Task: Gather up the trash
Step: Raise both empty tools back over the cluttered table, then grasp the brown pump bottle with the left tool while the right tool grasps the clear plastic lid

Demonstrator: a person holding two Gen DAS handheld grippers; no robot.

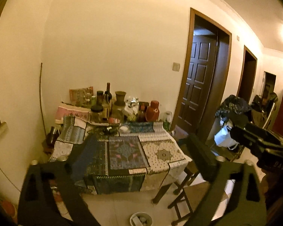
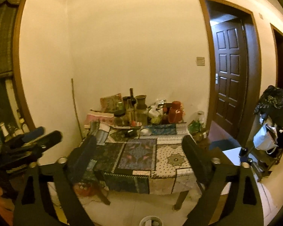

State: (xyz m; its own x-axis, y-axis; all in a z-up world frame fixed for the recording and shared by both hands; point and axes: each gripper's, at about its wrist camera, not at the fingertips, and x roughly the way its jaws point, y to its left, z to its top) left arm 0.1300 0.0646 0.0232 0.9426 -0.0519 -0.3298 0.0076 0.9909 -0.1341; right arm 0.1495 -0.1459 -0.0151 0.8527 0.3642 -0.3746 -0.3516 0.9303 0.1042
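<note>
- The left gripper (image 1: 137,154) has its jaws spread wide and holds nothing; it hangs in front of the table (image 1: 166,153).
- The small white crumpled piece (image 1: 123,128), likely trash, lies on the table's far half just before the jars (image 1: 103,111), ahead of both grippers; neither looks nearer, and no long axis shows.
- The right gripper (image 2: 139,150) is likewise spread wide, empty.
- The white bin (image 1: 141,218) sits on the floor below the table's near edge.

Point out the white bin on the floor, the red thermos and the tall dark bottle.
white bin (image 1: 141,220), left wrist view, on its rim.
red thermos (image 1: 152,111), left wrist view, on its body.
tall dark bottle (image 2: 131,94), right wrist view, on its neck.
</note>
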